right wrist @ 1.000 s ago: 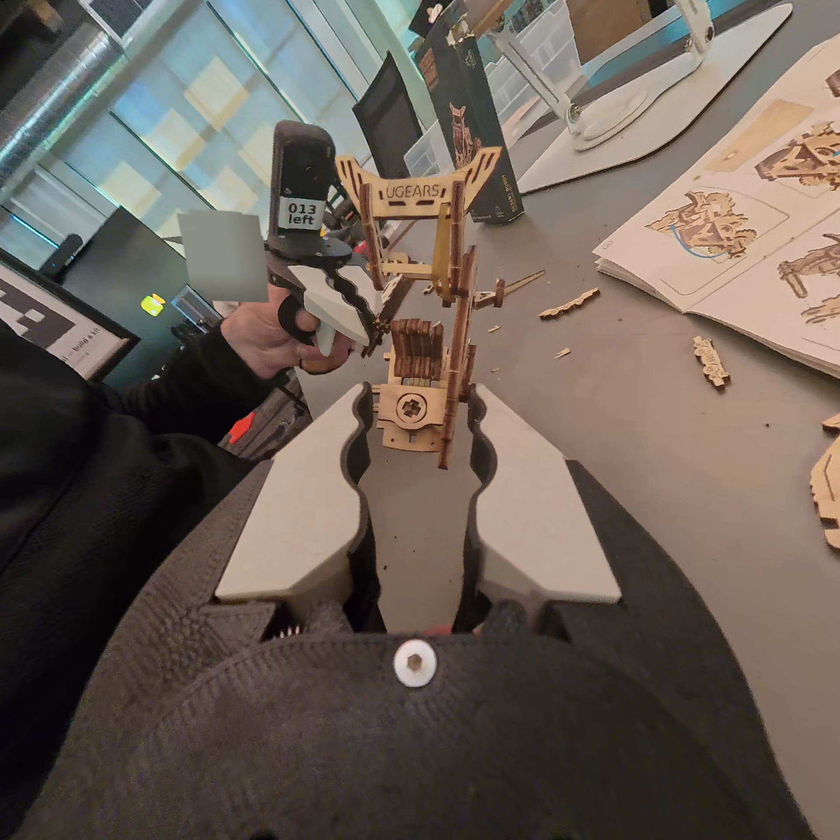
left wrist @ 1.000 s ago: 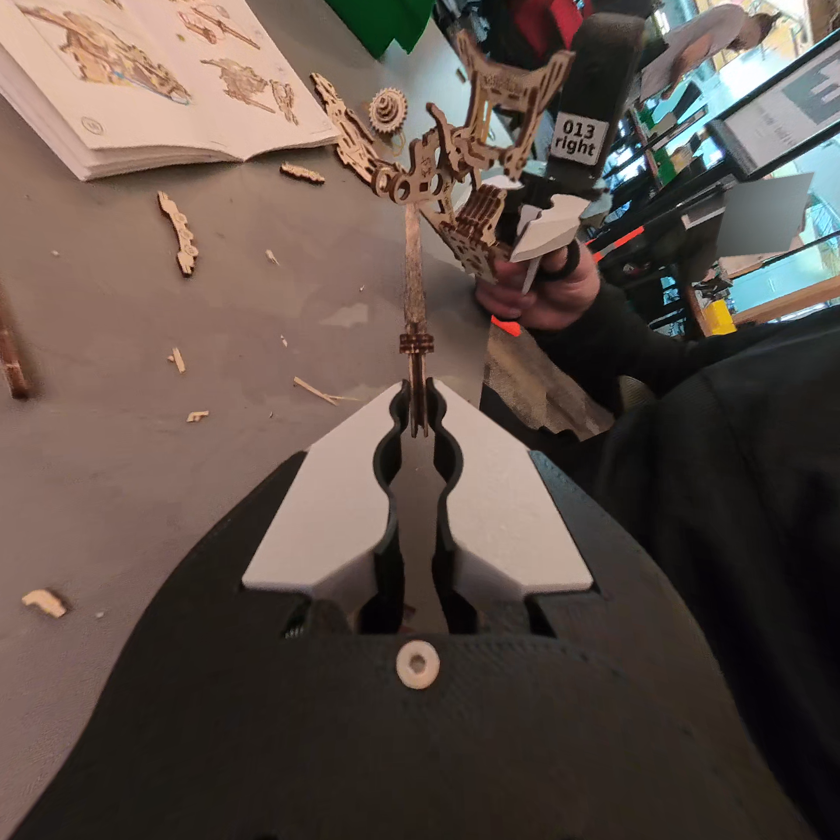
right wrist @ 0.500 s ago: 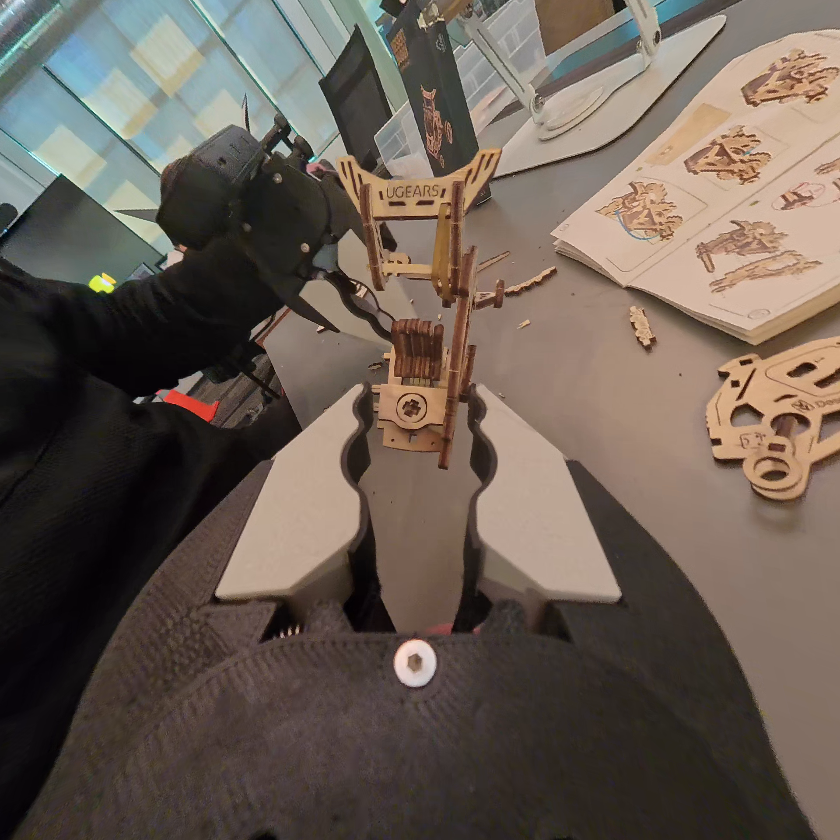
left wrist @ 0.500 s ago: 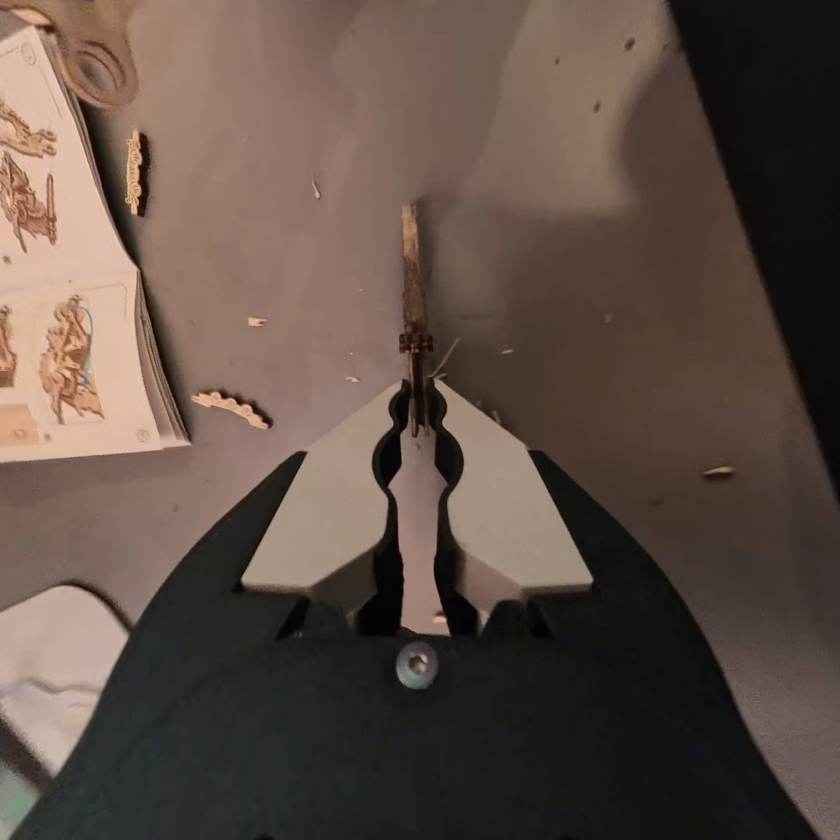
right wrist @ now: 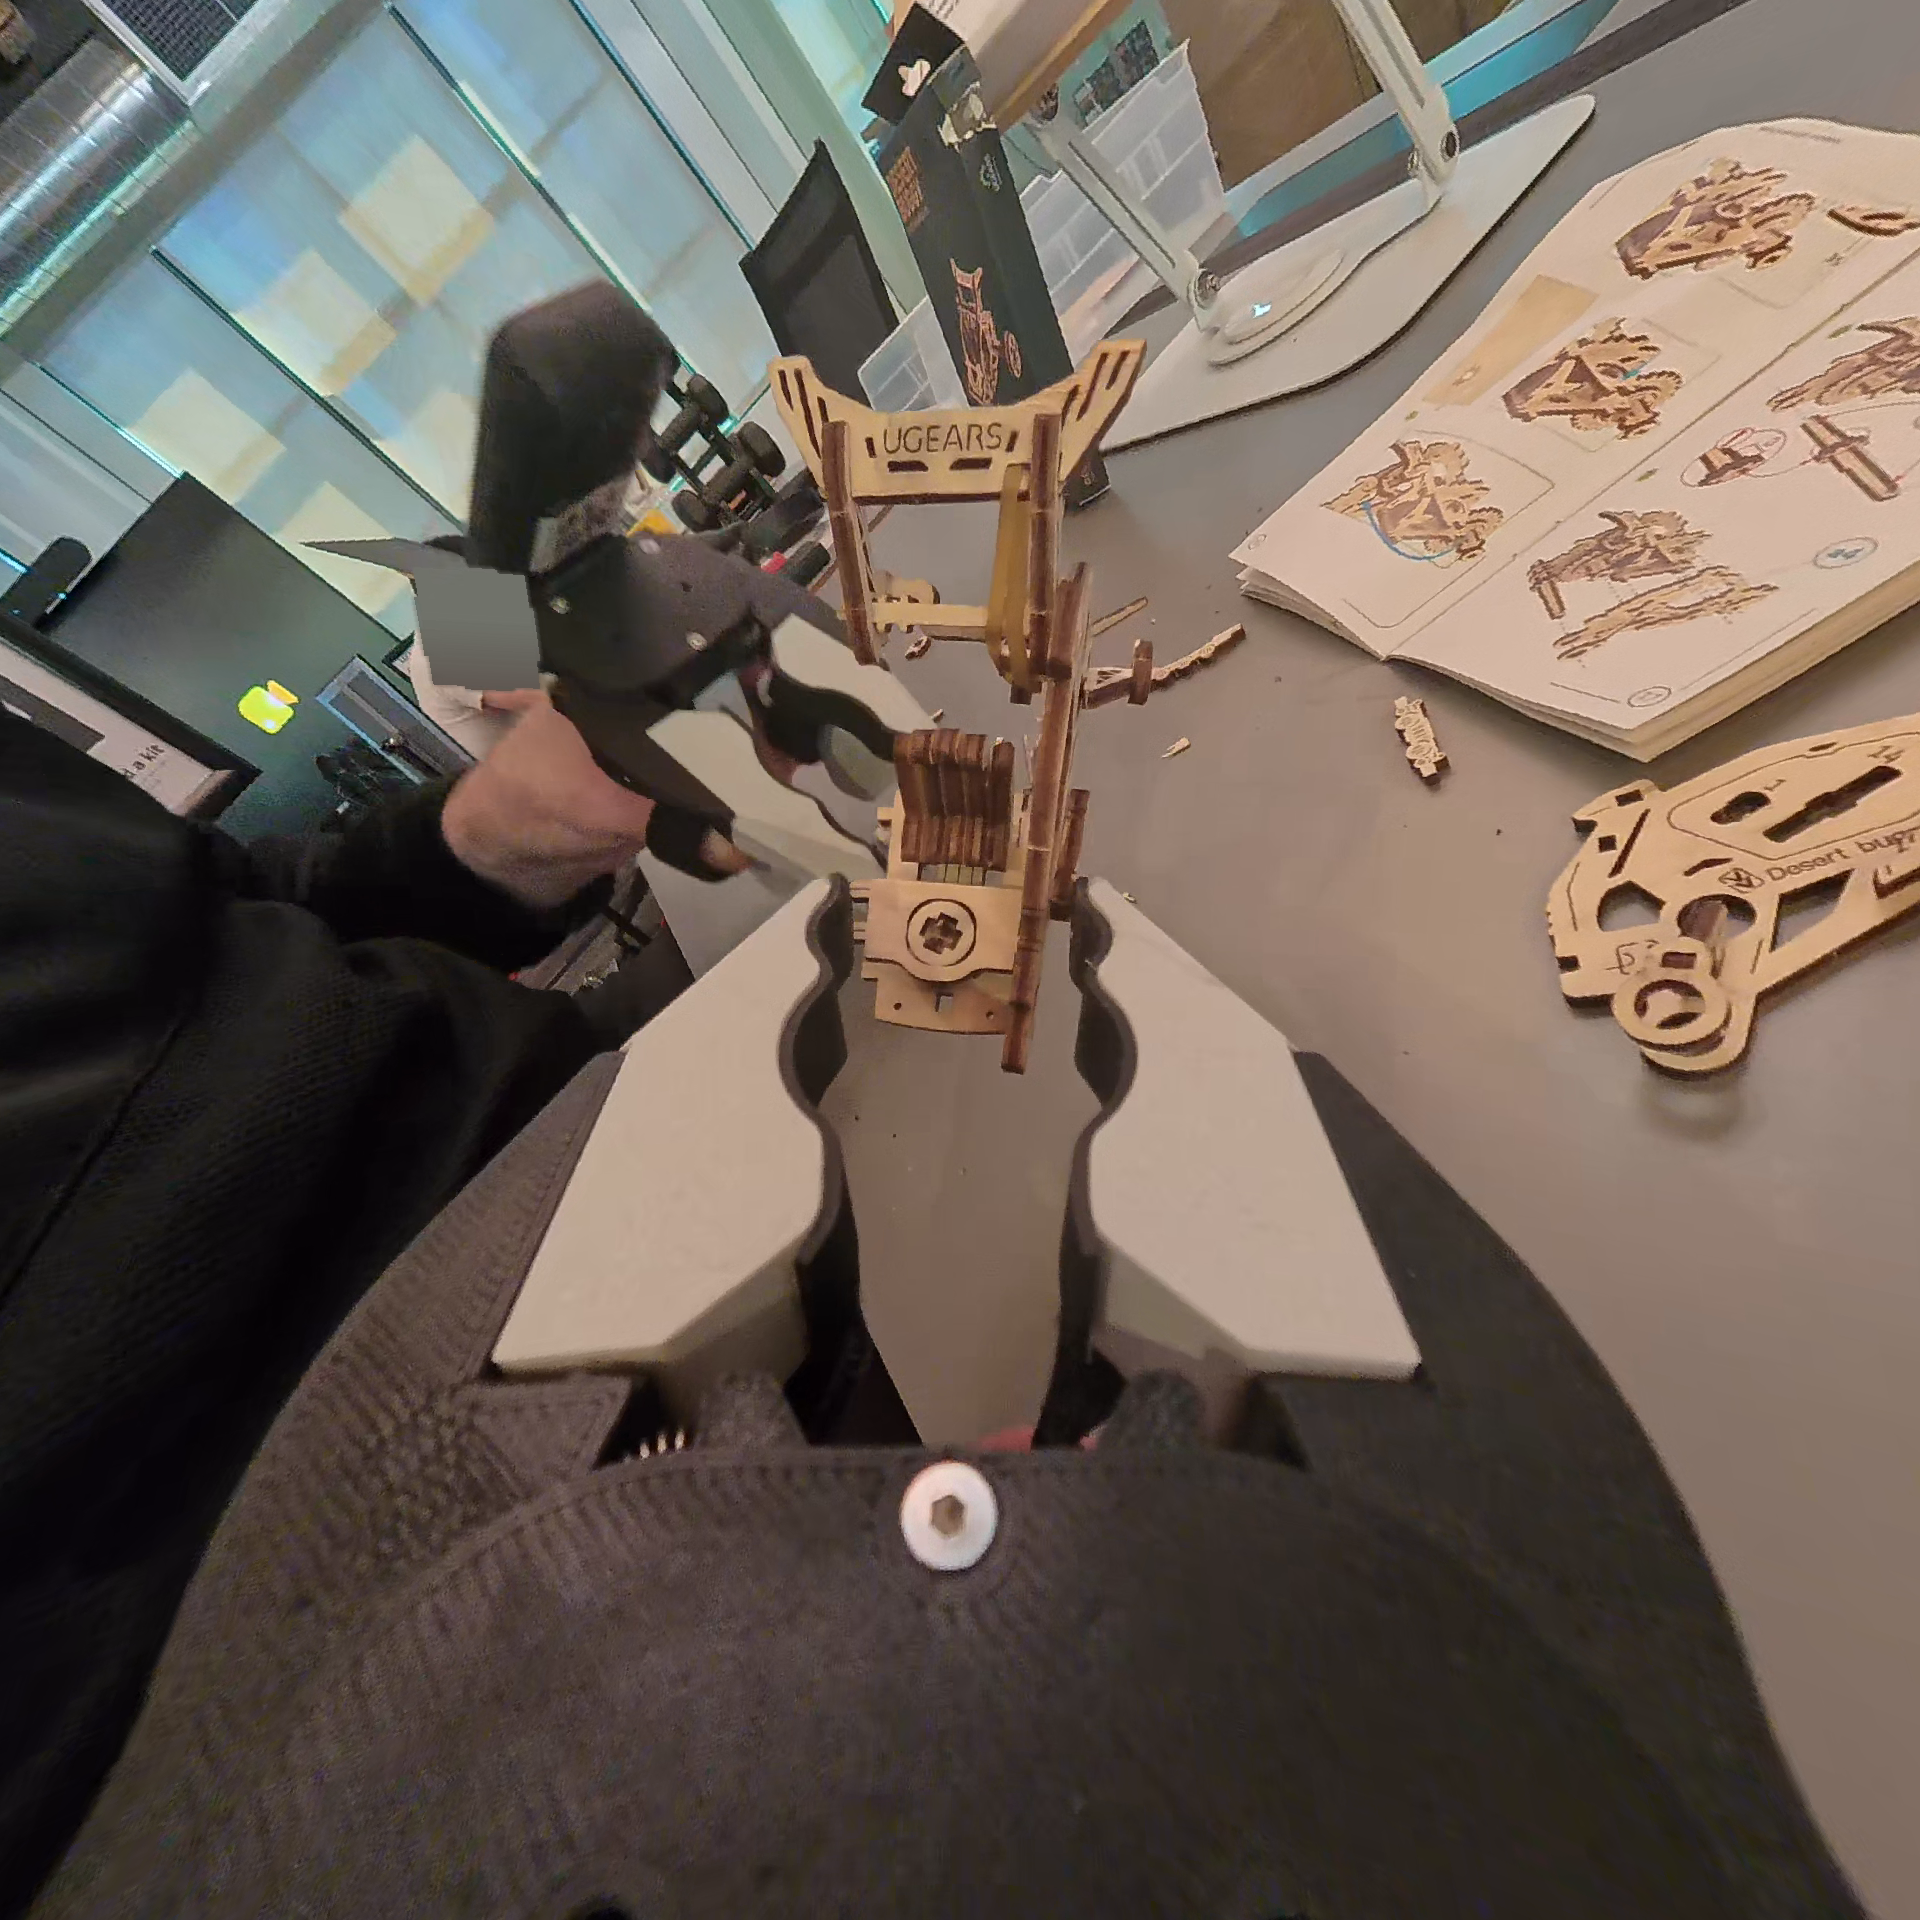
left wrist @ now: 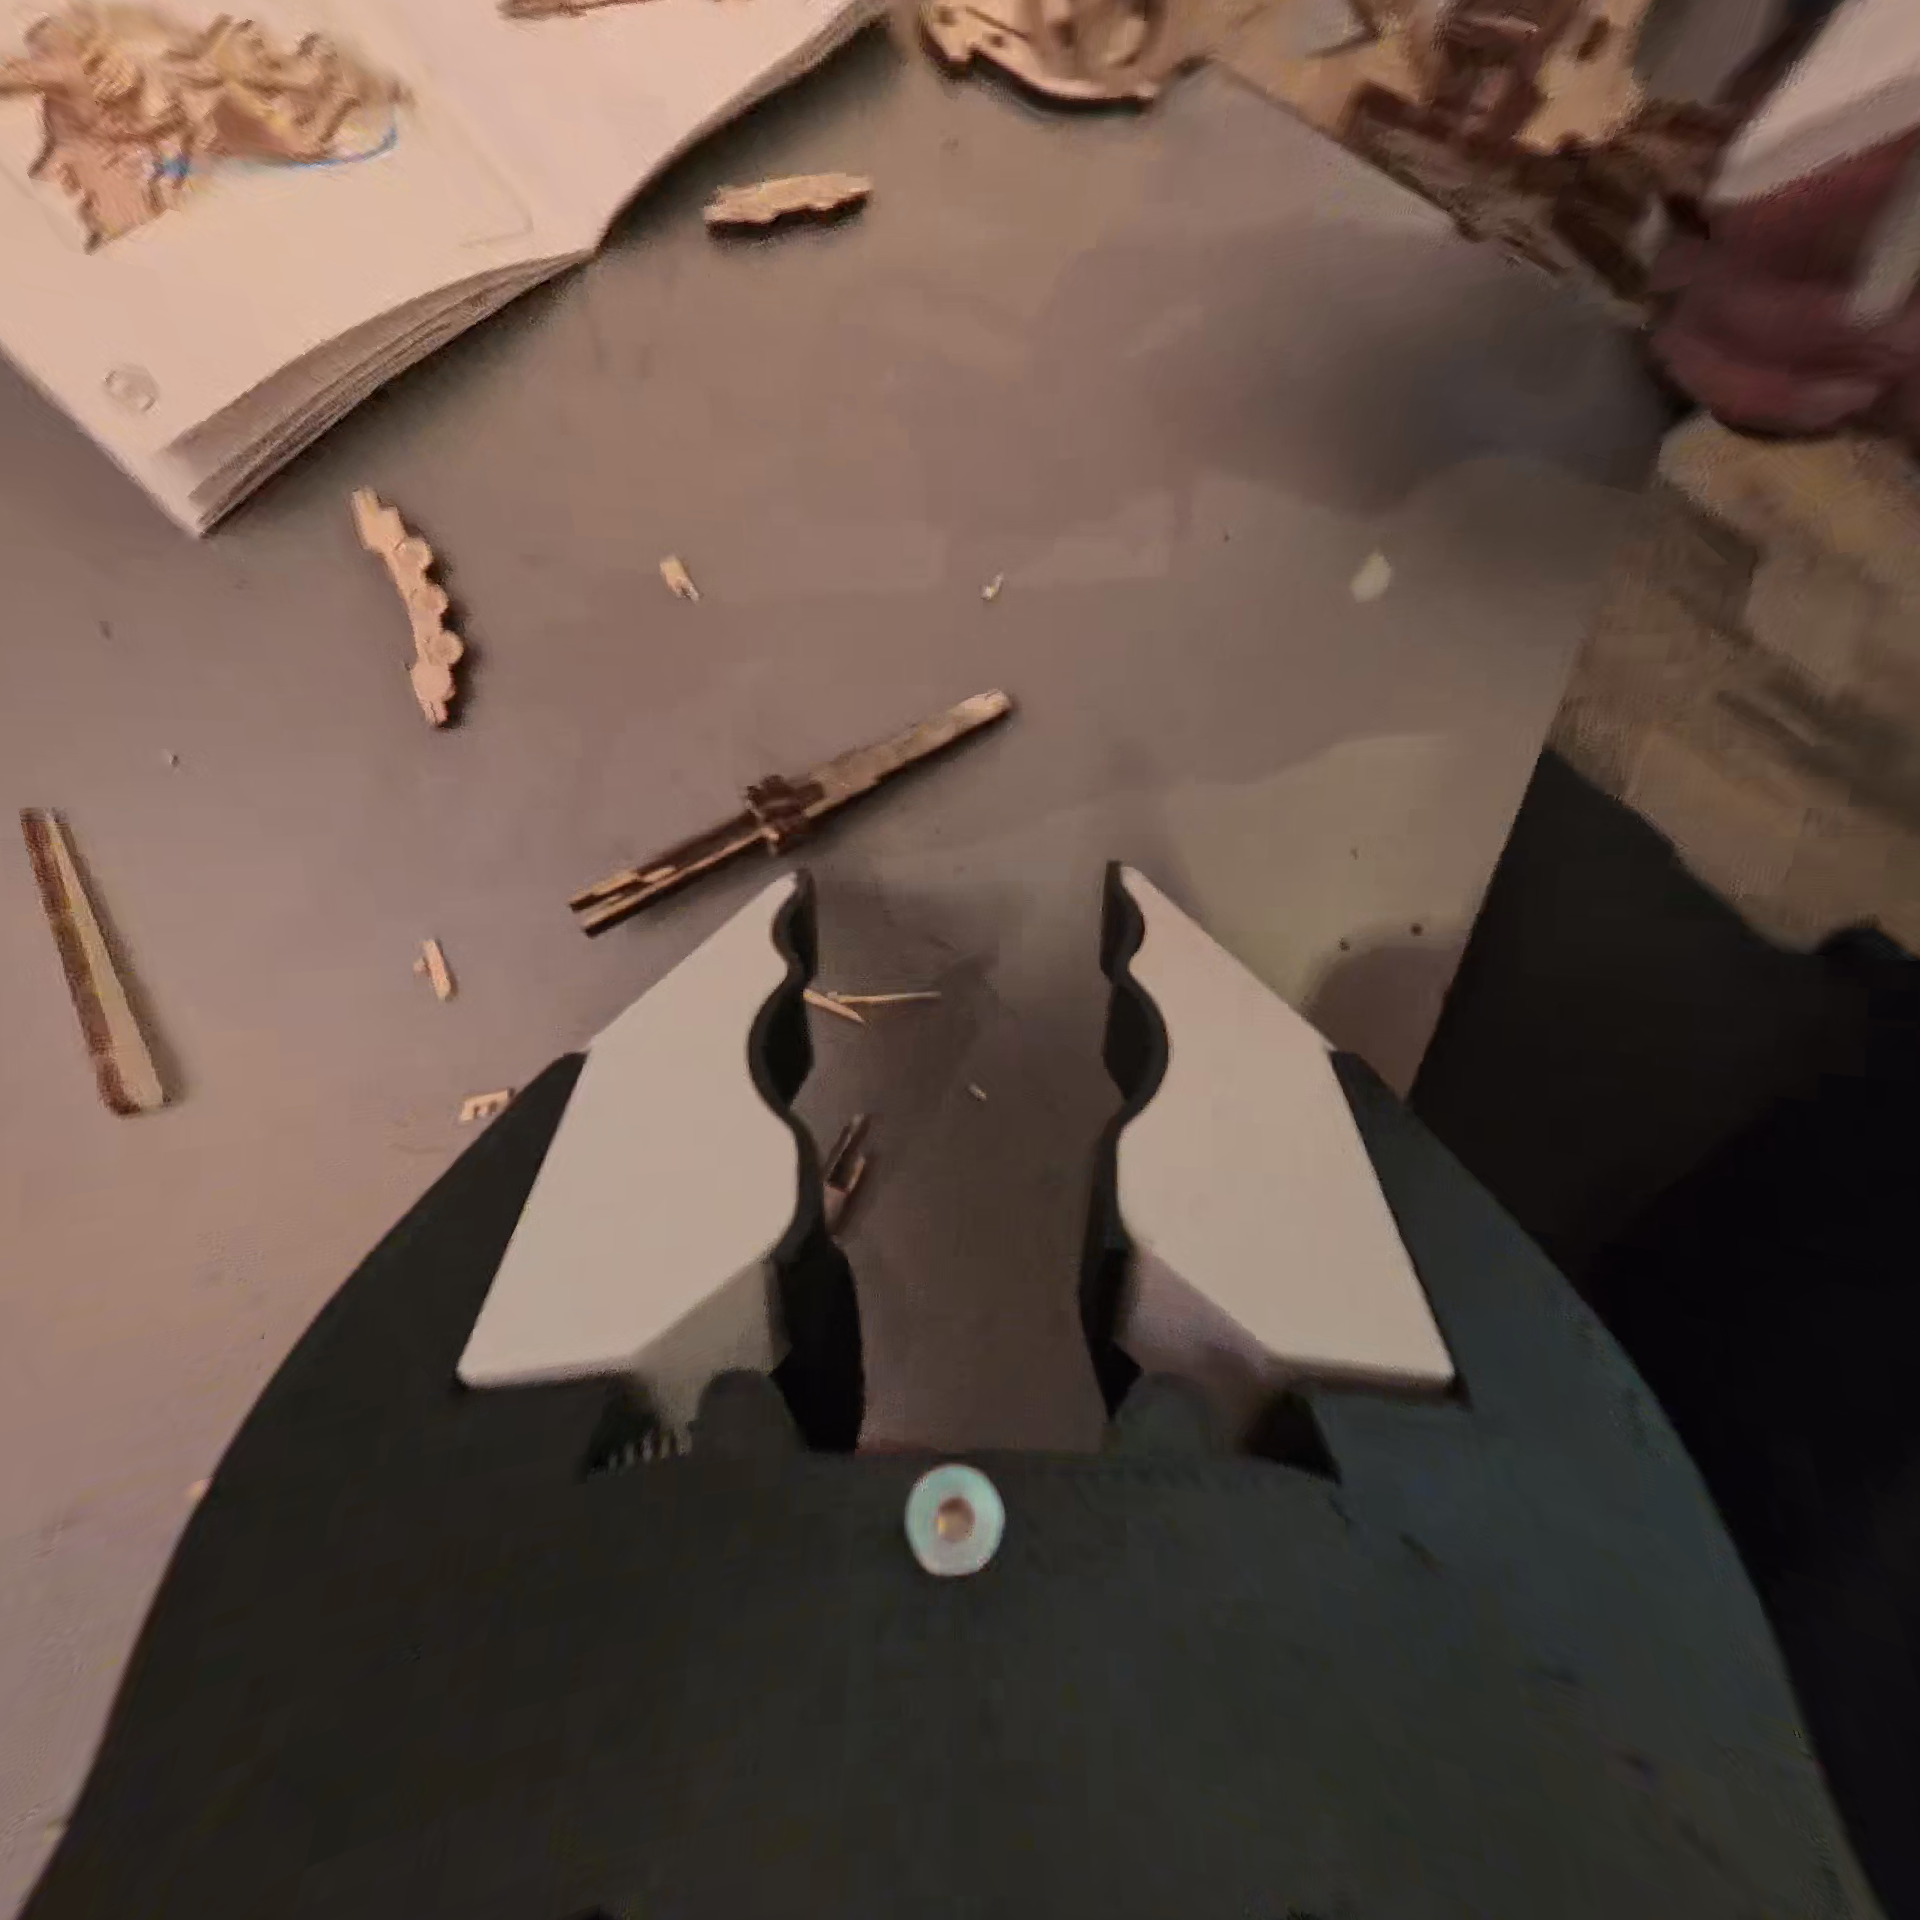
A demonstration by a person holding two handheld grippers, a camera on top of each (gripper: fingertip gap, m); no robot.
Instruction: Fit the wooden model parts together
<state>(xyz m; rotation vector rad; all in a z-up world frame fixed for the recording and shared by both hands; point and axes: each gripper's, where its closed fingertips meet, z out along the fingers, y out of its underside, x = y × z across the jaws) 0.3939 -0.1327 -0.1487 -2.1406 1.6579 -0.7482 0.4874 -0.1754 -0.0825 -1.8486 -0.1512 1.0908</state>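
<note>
Left tool [left wrist: 956, 894]: released, jaws spread, nothing between them, hovering over the grey counter [left wrist: 1143, 416]. Thin dark wooden stick part with a small cross collar [left wrist: 790, 810] lies flat on the counter just past the tool's left fingertip, at 11 o'clock, apart from it. Wavy light wooden strip [left wrist: 416, 608] farther out at 10 o'clock; tapered wooden sliver [left wrist: 88, 961] at 9 o'clock. Chips and splinters scattered around. Open white instruction booklet [left wrist: 312, 208] at the top left, blurred.

Right tool [right wrist: 961, 904]: clenched on the half-built light plywood model frame with dark ribbed block [right wrist: 966, 665], gripping its base plate; frame stands upright above the fingertips. Flat car-shaped plywood side panel [right wrist: 1745, 894] lies on the counter at 3 o'clock, well apart. Booklet at 1 o'clock. Left tool visible at 10 o'clock, held by a hand [right wrist: 540, 810].
</note>
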